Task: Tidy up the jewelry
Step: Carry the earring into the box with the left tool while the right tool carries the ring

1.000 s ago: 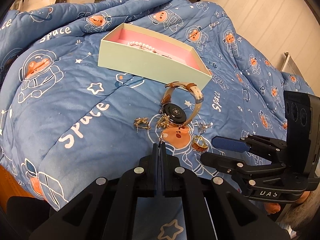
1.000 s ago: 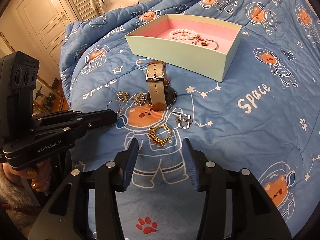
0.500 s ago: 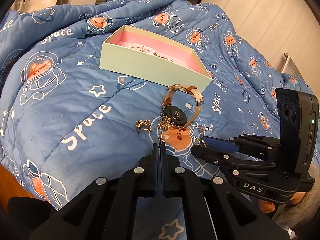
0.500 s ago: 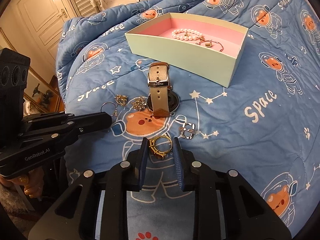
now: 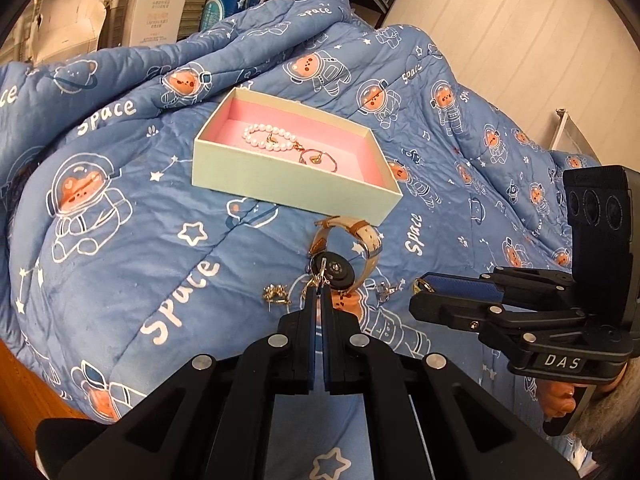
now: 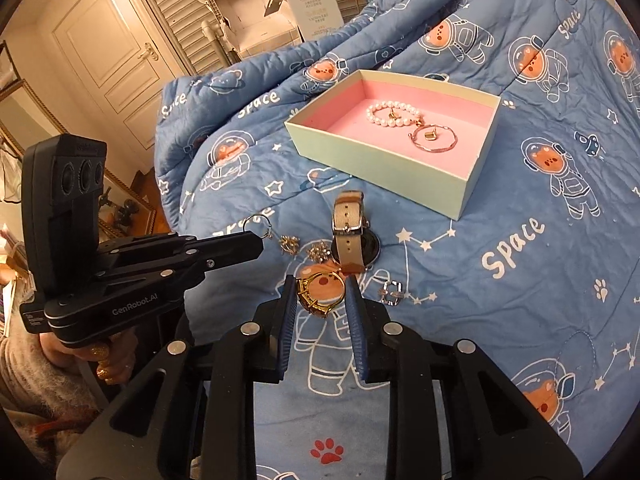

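Observation:
A pale green box with pink lining (image 5: pixel 288 184) (image 6: pixel 384 172) sits on the blue quilt, holding a pearl bracelet (image 6: pixel 394 114) and a thin bangle (image 6: pixel 434 140). A beige-strap watch (image 6: pixel 350 236) (image 5: pixel 348 260) lies in front of it, with small gold earrings (image 6: pixel 289 243) and a silver earring (image 6: pixel 392 293) around it. My left gripper (image 5: pixel 318 294) is shut on a small gold hoop earring (image 5: pixel 320 278), raised off the quilt. My right gripper (image 6: pixel 322 294) is shut on a gold ring (image 6: pixel 318 294), lifted above the quilt.
The blue space-print quilt (image 5: pixel 120 248) covers the whole bed and bunches up behind the box. White cartons (image 5: pixel 160 0) and shelving stand beyond it. A white door (image 6: pixel 116 52) and a wooden floor lie to the left in the right wrist view.
My right gripper closed on the gold ring and lifted it. My left gripper rose with its earring, so the box interior now shows more.

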`<state>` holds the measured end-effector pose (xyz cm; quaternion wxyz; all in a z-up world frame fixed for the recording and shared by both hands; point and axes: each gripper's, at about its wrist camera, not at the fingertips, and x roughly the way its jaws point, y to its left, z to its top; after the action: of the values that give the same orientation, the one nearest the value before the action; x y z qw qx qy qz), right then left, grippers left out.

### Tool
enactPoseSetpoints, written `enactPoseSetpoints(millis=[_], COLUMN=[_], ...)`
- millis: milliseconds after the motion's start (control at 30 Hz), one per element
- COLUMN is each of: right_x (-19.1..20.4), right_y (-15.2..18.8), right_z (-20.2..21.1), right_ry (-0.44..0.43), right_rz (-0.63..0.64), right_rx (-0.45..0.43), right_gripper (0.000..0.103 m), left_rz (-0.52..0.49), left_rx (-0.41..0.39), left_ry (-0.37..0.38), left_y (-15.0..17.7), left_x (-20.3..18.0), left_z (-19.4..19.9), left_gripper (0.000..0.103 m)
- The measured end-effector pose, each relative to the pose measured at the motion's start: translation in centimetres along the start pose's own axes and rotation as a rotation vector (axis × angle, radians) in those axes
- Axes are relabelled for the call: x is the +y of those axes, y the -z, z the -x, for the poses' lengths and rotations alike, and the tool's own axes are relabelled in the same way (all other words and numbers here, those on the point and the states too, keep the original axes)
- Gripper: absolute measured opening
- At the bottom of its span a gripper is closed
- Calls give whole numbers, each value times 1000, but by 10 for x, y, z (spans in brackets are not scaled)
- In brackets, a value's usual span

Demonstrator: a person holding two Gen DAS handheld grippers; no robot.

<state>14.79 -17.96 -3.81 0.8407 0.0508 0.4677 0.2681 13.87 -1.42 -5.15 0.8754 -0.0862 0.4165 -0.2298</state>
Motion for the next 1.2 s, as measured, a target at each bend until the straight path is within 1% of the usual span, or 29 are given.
enactPoseSetpoints(millis=[100,300,567,700,833,1100,1200], right_x=[-1,-2,-14,-20,-22,-34,-38], right_y=[-13,-42,-77,-95,-107,-126,-129], right_z=[7,13,1,-13,-30,-65,-76], right_ry=[3,43,95,98,118,132,139], right_rz=[16,79,125,132,168,178,185], right_rx=[-26,-67,-85,-70,-51,11,31], right_gripper=[25,25,25,25,25,25,25], left_rz=[-14,-64,-99,-82,-52,-40,-31], left_rx=[-7,-20,-5,28,74,135,155], left_ry=[-1,-33,-55,-50,-38,-80,-83], left_y=[-14,-48,-85,-103,-117,-134,-138], left_x=[2,5,10,17,26,43,47], left_z=[1,-2,-21,-37,-54,-81,-89], left_gripper=[2,2,2,2,2,2,2])
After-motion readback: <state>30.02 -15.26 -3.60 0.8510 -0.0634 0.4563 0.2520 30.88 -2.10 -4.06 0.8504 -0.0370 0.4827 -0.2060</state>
